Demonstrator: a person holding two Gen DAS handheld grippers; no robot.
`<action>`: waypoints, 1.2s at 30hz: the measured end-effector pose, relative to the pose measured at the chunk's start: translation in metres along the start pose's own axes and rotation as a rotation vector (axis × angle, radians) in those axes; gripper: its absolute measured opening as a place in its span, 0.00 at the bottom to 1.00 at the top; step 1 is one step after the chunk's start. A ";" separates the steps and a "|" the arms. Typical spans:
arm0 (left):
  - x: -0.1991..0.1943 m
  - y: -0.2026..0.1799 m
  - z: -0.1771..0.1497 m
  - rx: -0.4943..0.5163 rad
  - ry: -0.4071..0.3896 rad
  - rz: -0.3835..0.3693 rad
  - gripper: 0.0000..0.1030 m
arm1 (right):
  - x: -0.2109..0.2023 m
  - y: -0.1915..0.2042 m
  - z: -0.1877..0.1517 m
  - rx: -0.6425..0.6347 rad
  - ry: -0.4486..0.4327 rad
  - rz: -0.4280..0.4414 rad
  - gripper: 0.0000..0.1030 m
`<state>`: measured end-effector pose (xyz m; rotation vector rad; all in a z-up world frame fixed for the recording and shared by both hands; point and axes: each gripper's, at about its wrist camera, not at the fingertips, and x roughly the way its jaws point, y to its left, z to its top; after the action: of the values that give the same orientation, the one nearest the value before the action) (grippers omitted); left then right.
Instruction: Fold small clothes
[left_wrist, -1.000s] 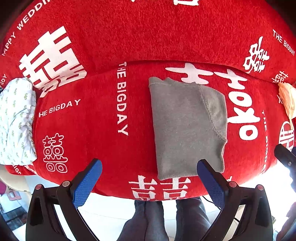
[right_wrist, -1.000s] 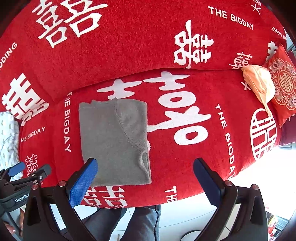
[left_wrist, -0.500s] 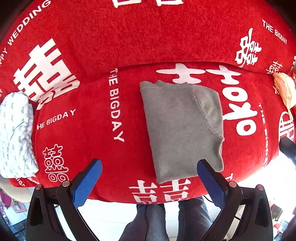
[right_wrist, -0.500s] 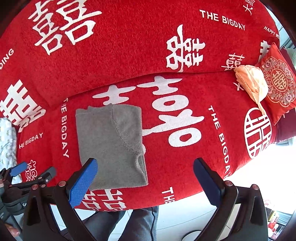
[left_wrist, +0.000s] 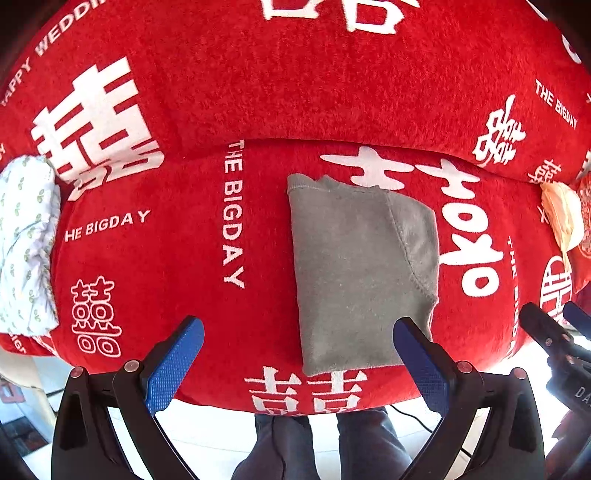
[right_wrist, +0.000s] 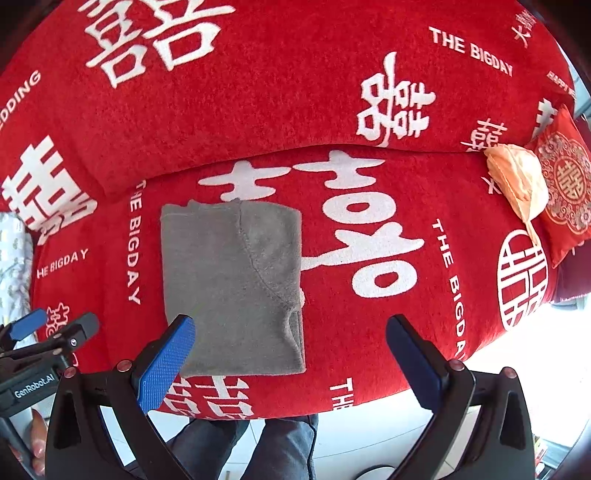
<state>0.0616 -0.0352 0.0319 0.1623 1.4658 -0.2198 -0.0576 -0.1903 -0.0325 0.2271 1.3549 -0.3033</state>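
Grey garment (left_wrist: 354, 273) folded on red sofa cover (left_wrist: 177, 258).
Left gripper (left_wrist: 295, 363) and right gripper (right_wrist: 290, 358) hover nearby, jaws spread (nothing held).

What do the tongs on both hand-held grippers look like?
Both match: the left tongs and right tongs have black angular frames with copper-coloured rivets and two fingers faced with blue dimpled pads. The left unit's body carries white "GenRobot.AI" lettering.

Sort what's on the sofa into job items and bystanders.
Job: grey garment, folded flat on the seat; patterned white cloth; peach cloth; left claw and right claw, both open and empty.
Bystanders: red cover; red cushion.
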 end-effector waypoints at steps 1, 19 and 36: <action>0.001 0.002 -0.001 -0.008 0.003 -0.004 1.00 | 0.001 0.003 0.001 -0.014 0.003 0.000 1.00; 0.006 0.016 -0.009 -0.004 0.000 0.030 1.00 | 0.004 0.010 0.004 -0.040 0.021 -0.012 1.00; 0.002 0.014 -0.010 0.002 -0.013 0.043 1.00 | 0.003 0.011 0.006 -0.044 0.020 -0.012 1.00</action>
<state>0.0560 -0.0195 0.0282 0.1935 1.4479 -0.1876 -0.0474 -0.1825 -0.0348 0.1862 1.3821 -0.2816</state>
